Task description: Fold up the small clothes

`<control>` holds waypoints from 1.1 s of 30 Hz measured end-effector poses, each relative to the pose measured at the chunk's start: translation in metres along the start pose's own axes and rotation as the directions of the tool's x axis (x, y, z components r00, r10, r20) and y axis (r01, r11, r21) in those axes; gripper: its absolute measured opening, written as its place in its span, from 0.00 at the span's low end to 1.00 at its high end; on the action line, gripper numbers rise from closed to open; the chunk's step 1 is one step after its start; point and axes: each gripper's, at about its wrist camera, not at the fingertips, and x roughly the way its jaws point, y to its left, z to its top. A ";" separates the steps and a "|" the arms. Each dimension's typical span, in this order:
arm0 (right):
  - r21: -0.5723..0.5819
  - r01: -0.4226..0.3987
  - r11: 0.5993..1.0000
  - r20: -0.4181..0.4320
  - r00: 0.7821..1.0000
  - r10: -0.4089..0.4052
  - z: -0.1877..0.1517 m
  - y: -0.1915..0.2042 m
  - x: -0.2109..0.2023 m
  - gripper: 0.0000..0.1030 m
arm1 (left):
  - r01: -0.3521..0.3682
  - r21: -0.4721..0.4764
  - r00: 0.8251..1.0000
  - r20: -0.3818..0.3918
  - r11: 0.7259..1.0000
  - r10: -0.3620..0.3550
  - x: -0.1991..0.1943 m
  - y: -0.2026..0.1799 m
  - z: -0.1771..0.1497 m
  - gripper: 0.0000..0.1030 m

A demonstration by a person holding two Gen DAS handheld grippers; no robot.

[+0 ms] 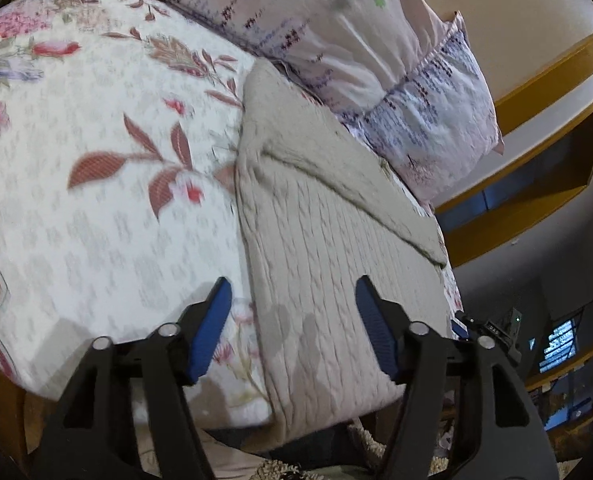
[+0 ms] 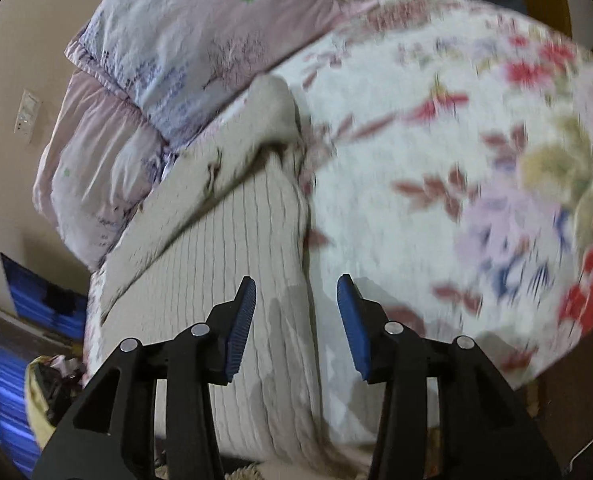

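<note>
We see the left claw (image 1: 290,308) with its blue pads spread wide and nothing between them, hanging over the near end of a beige cable-knit garment (image 1: 328,264) that lies flat on the floral bedspread (image 1: 96,200), its long axis running straight ahead of the claw toward the lilac pillows (image 1: 336,40). The right claw (image 2: 296,306) is likewise spread and empty above the same garment (image 2: 236,240), whose knit ribs point away from the claw along the bedspread (image 2: 416,220), with a folded-over flap crossing its far part ahead and to the left, near the pillows (image 2: 176,40).
</note>
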 end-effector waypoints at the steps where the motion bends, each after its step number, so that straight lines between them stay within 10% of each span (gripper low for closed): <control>1: -0.002 -0.021 1.000 -0.005 1.000 0.021 -0.005 -0.001 -0.001 0.41 | 0.002 0.009 1.000 -0.002 1.000 -0.002 0.000 -0.002 -0.003 0.54; 15: 0.000 -0.277 0.961 -0.132 0.952 0.275 -0.055 -0.004 -0.009 0.33 | 0.197 -0.004 0.978 -0.062 0.980 -0.197 0.000 -0.007 -0.051 0.41; 26: -0.119 -0.228 0.966 -0.252 0.948 0.193 -0.083 0.011 -0.013 0.32 | 0.196 0.117 0.961 -0.221 0.974 -0.167 0.006 -0.018 -0.070 0.30; 29: -0.149 -0.205 0.967 -0.262 0.952 0.161 -0.088 0.016 -0.010 0.10 | 0.189 0.162 0.958 -0.247 0.969 -0.145 0.009 -0.023 -0.074 0.13; 33: -0.179 -0.230 0.957 -0.186 0.963 0.197 -0.077 0.028 -0.023 0.08 | 0.200 0.179 0.961 -0.225 0.963 -0.158 0.003 -0.025 -0.071 0.06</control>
